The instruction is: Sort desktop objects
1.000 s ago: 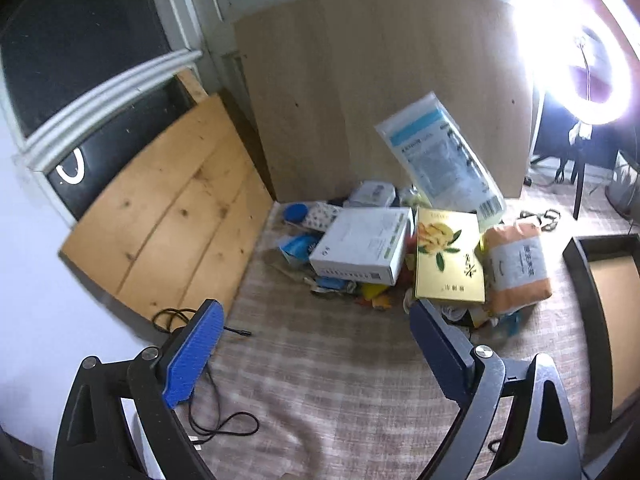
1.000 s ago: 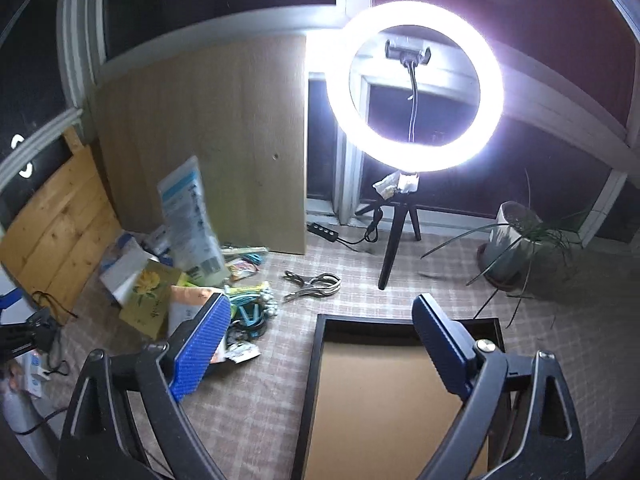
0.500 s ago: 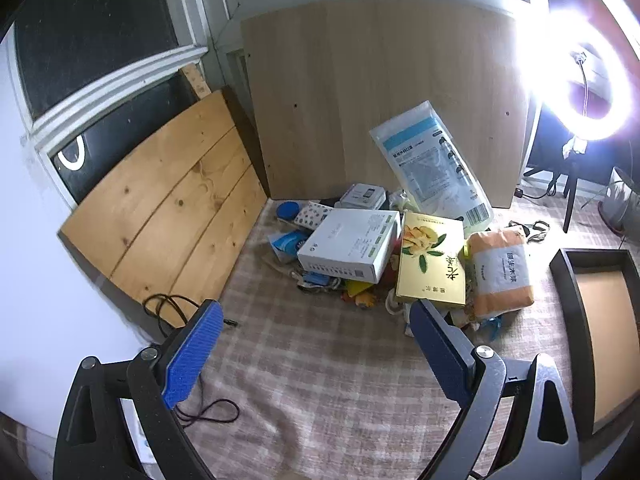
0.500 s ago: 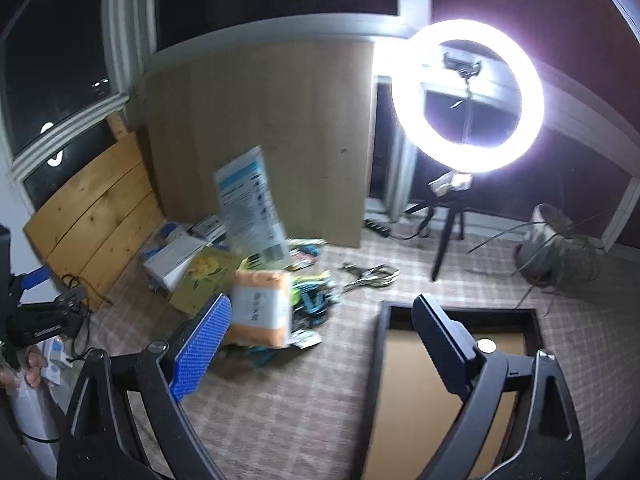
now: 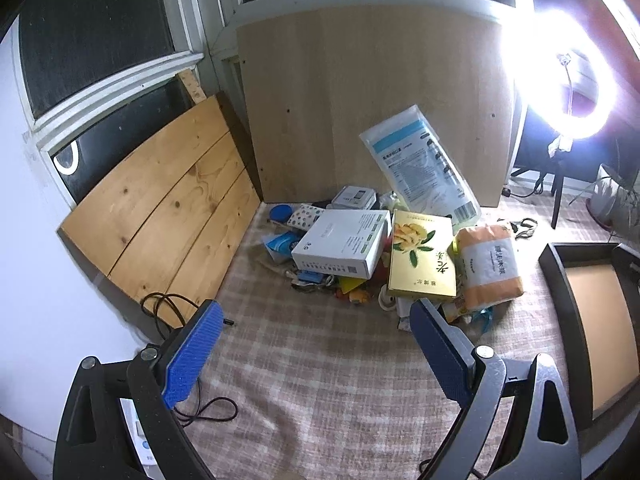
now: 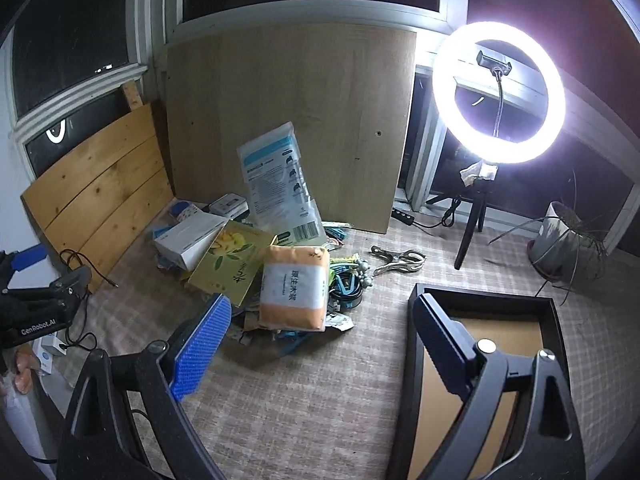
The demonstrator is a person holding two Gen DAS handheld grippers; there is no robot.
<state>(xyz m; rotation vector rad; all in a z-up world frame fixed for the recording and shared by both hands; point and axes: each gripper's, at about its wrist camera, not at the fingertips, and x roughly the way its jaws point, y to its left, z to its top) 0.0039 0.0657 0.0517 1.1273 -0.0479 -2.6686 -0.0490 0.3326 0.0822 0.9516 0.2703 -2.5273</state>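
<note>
Both tongs, left tongs (image 5: 316, 350) and right tongs (image 6: 320, 344), spread wide, gripping nothing, black tray (image 6: 558, 312) showing only its brown base

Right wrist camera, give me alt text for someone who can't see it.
The open right gripper hovers empty above a checked cloth, facing a heap of packets and boxes topped by an orange tissue pack. A black tray lies to the right, and a lit ring light stands behind.

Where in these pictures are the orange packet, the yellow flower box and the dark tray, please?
orange packet (image 6: 294, 286): right wrist view, on its white label.
yellow flower box (image 5: 422, 258): left wrist view, middle of its lid.
dark tray (image 6: 486, 303): right wrist view, on its far rim.
</note>
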